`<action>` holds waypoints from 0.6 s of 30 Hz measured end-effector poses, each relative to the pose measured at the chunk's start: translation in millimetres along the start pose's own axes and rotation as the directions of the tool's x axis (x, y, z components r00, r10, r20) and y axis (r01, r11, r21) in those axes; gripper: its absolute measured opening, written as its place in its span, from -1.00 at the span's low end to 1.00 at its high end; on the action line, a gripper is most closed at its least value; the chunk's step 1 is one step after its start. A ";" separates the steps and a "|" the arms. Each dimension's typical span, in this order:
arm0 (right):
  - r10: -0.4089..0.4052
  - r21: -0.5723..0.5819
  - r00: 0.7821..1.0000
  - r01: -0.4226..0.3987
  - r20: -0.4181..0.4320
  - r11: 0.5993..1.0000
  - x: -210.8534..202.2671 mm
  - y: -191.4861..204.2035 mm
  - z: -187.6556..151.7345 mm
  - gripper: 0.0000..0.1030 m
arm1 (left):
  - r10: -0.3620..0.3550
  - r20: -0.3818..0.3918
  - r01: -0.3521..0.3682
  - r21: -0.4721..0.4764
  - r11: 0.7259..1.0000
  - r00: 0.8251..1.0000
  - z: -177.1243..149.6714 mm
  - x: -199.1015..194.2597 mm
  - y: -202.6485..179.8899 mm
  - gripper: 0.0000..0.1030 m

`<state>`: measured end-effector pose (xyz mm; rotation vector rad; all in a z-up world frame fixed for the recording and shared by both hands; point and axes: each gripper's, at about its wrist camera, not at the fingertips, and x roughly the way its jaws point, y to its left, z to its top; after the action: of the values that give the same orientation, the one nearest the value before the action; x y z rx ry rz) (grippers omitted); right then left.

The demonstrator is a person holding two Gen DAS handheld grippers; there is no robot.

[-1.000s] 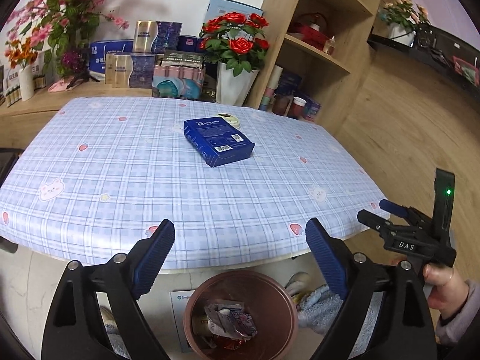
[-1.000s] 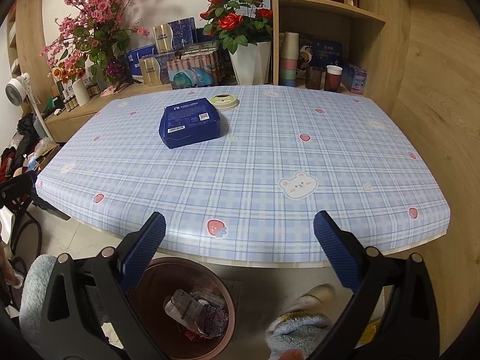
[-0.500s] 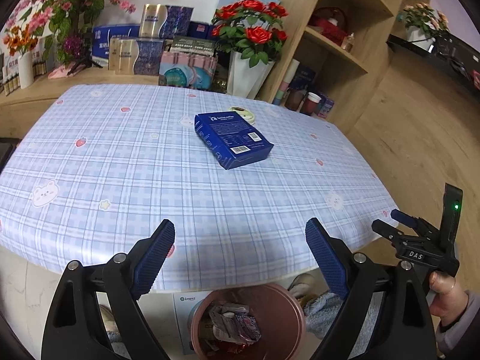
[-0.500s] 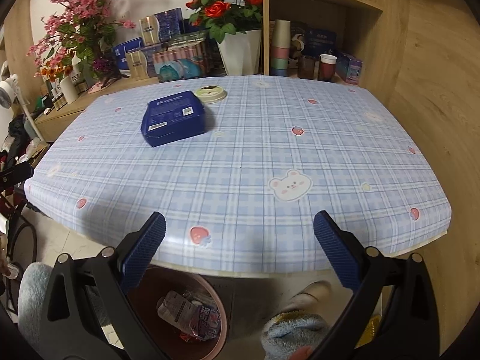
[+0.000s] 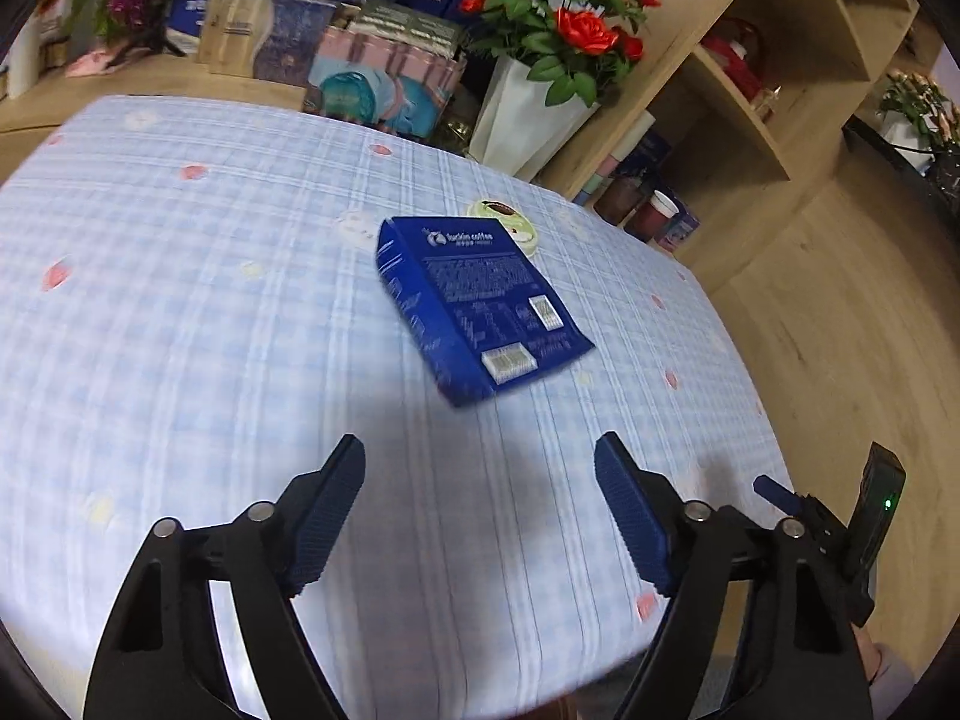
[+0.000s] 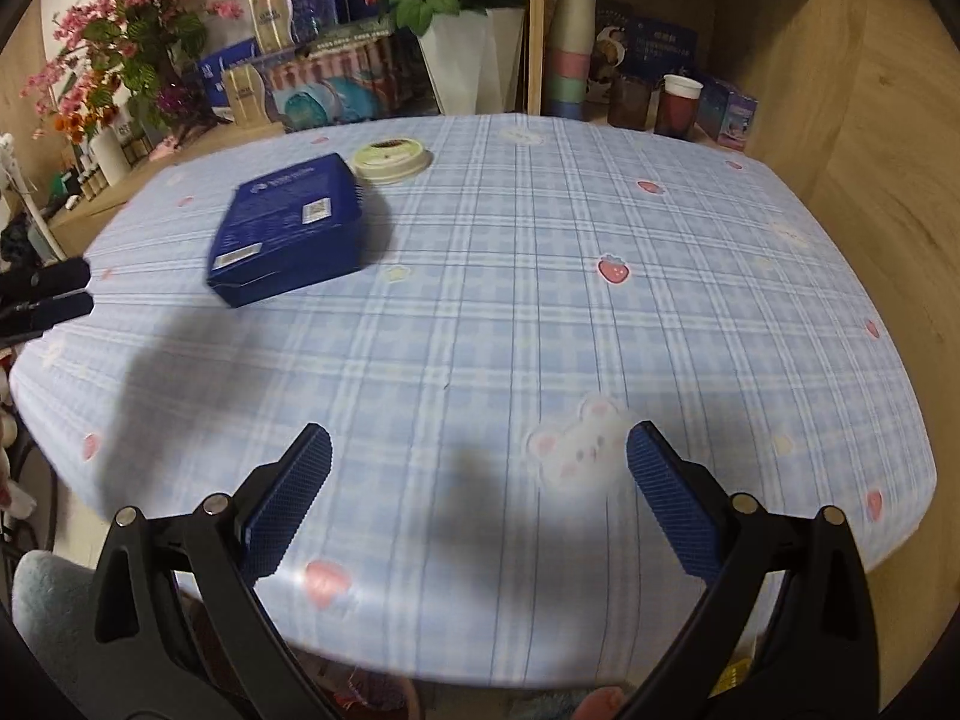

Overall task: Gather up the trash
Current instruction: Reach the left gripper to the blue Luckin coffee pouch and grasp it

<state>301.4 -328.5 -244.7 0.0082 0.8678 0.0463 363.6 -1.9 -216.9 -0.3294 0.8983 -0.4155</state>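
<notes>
A dark blue coffee box (image 5: 480, 306) (image 6: 291, 228) lies flat on the blue checked tablecloth (image 5: 180, 300) (image 6: 540, 276), with a small round pale lid (image 5: 503, 217) (image 6: 391, 157) just behind it. My left gripper (image 5: 480, 456) hovers over the table a little short of the box; its jaws are closing with nothing between them. My right gripper (image 6: 480, 444) stands open and empty over the near middle of the table, to the right of the box. The left gripper's tips show at the left edge of the right wrist view.
A white vase of red roses (image 5: 540, 48) (image 6: 474, 54), gift boxes (image 5: 384, 78) and pink flowers (image 6: 120, 42) stand behind the table. Wooden shelves (image 5: 750, 120) with cups (image 6: 678, 105) rise at the right. Wooden floor lies to the right.
Both grippers moved forward and down over the table toward the blue box. The bin below the table edge has dropped out of view. The left jaws have narrowed a little.
</notes>
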 end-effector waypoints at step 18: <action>0.024 0.033 0.999 -0.023 -0.031 0.999 72.8 -24.3 47.5 0.89 | -0.204 -0.044 0.184 -0.275 0.944 0.978 61.0 125.7 58.0 0.22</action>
<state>385.5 -349.1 -270.1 0.0484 0.8993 0.0540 494.5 -5.3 -292.7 -0.6611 0.9991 -0.4902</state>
